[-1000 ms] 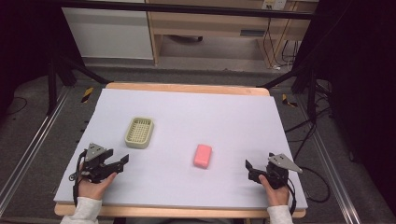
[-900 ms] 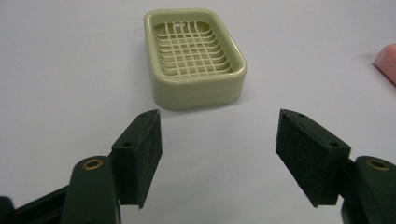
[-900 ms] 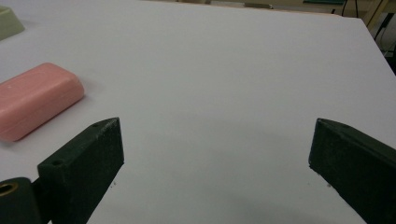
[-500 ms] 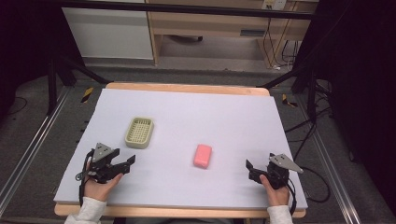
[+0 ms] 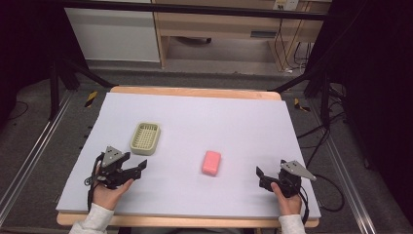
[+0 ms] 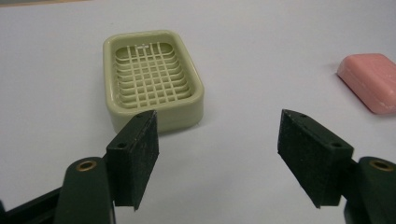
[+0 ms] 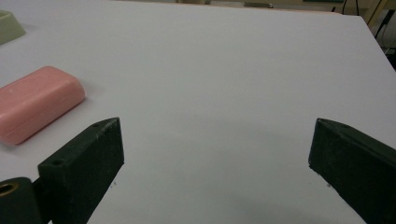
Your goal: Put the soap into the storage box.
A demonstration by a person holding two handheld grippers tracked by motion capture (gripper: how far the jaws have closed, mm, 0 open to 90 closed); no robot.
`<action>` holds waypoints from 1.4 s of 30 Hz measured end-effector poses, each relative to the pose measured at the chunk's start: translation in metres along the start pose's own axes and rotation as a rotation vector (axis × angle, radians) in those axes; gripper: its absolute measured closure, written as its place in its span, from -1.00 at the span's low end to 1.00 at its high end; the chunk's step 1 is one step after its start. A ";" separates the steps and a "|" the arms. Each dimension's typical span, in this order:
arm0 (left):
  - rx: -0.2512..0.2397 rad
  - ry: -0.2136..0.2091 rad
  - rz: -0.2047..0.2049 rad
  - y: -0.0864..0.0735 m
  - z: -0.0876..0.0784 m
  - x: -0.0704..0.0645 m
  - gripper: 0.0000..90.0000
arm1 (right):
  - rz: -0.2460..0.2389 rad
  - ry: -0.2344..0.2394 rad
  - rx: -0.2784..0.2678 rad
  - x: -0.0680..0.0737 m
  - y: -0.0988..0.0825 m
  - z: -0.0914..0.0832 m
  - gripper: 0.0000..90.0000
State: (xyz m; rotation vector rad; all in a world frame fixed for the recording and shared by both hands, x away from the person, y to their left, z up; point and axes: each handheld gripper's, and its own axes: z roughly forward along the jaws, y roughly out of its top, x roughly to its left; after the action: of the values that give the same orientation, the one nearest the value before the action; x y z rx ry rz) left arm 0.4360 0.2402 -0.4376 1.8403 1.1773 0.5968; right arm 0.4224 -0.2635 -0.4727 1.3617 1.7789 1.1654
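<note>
I see the counter (image 5: 204, 122) spread pale and flat under both of my hands. Taking the soap dish (image 5: 145, 138) as my landmark: my left hand (image 5: 108, 191) sits just on the near side of it, gripping the left tool (image 5: 139, 168), which points past the dish's near end toward the soap. Its jaws stand wide apart with nothing between them. In the left gripper view the dish (image 6: 152, 77) lies just beyond the left jaw, upright and bare inside, and that jaw covers part of its near wall. The pink soap (image 5: 211, 162) lies flat on the counter well to the right of the dish, apart from it; in the left gripper view it (image 6: 371, 81) is cut off by the edge. My right hand (image 5: 286, 202) rests far to the right of the dish, beyond the soap, near the counter's front edge. The right tool (image 5: 260, 176) is also spread wide and holds nothing. In the right gripper view the soap (image 7: 37, 102) sits beside the left jaw, and just a corner of the dish (image 7: 9, 25) shows.
</note>
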 end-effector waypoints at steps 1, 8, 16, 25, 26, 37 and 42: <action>0.001 -0.001 0.001 0.001 0.001 -0.001 -0.36 | 0.002 0.000 0.000 0.000 0.000 0.000 -0.92; 0.009 -0.008 0.014 0.006 0.004 -0.005 -0.38 | 0.007 -0.007 -0.001 0.000 0.000 -0.001 -0.92; 0.011 -0.033 0.025 0.014 0.010 -0.015 -0.39 | 0.011 -0.007 0.000 0.000 0.000 0.000 -0.92; -0.002 -0.062 0.037 0.025 0.017 -0.030 -0.39 | 0.011 -0.008 0.002 0.000 0.000 0.000 -0.92; -0.004 -0.066 0.041 0.027 0.019 -0.033 -0.39 | 0.010 -0.007 0.003 0.000 0.000 0.000 -0.92; -0.008 -0.081 0.050 0.038 0.026 -0.044 -0.39 | 0.010 -0.006 0.006 0.000 0.000 0.000 -0.92; -0.011 -0.089 0.054 0.042 0.030 -0.052 -0.39 | 0.009 -0.008 0.005 0.000 0.000 0.000 -0.92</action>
State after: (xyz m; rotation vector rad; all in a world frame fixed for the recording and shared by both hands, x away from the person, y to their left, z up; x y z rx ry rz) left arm 0.4566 0.1735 -0.4154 1.8742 1.0669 0.5449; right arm 0.4224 -0.2631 -0.4725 1.3770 1.7731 1.1600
